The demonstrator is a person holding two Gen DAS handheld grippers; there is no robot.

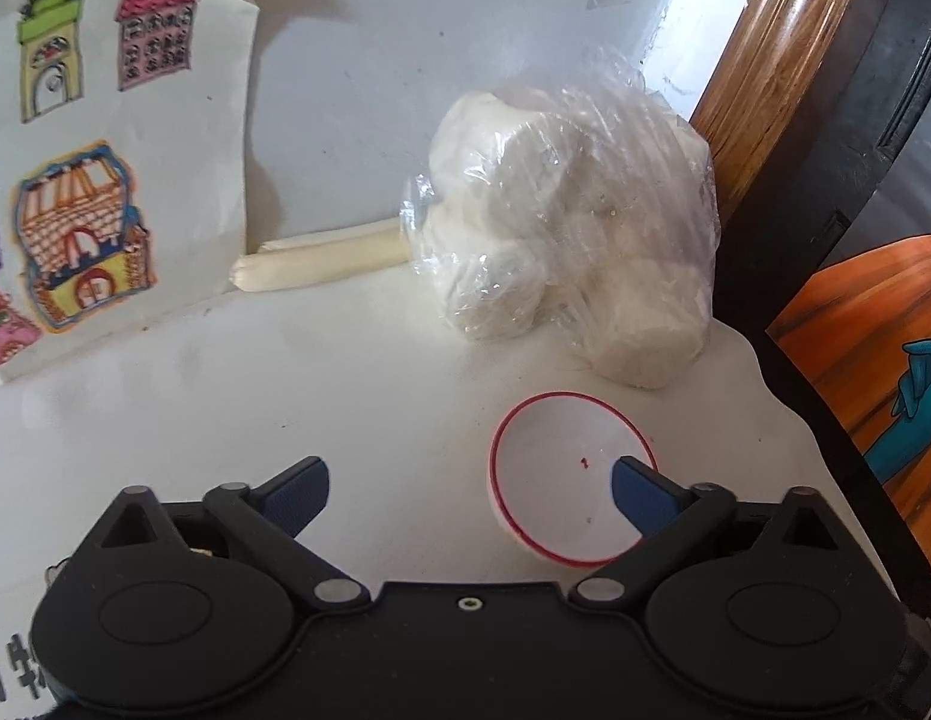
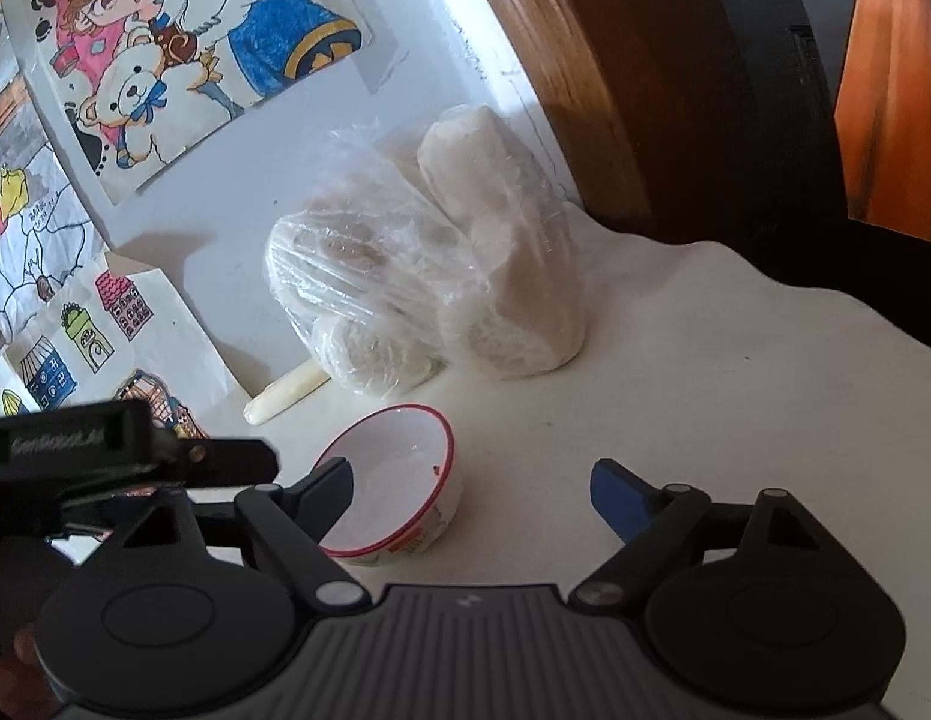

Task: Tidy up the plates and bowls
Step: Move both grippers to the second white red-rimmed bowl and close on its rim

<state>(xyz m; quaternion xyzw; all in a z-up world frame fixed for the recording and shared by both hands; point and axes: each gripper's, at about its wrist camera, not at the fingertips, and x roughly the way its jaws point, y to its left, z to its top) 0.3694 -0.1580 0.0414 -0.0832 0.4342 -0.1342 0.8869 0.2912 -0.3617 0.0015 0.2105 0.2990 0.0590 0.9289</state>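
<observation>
A small white bowl with a red rim (image 1: 570,480) stands on the white tabletop (image 1: 285,396). In the left wrist view my left gripper (image 1: 471,471) is open. Its right fingertip (image 1: 630,474) hangs over the bowl's hollow, and its left one is over bare table. In the right wrist view the same bowl (image 2: 399,480) sits at the lower middle, with a printed pattern on its outer wall. My right gripper (image 2: 471,477) is open too. Its left fingertip (image 2: 336,480) is at the bowl's near rim, and its right one is clear of the bowl. Neither gripper presses on the bowl.
A clear plastic bag of white buns (image 1: 573,228) lies just behind the bowl against the wall. A cream-coloured roll (image 1: 327,258) lies to its left. Coloured drawings (image 1: 75,180) hang on the wall. A wooden frame (image 1: 765,90) and the table's wavy edge (image 1: 759,372) bound the right side.
</observation>
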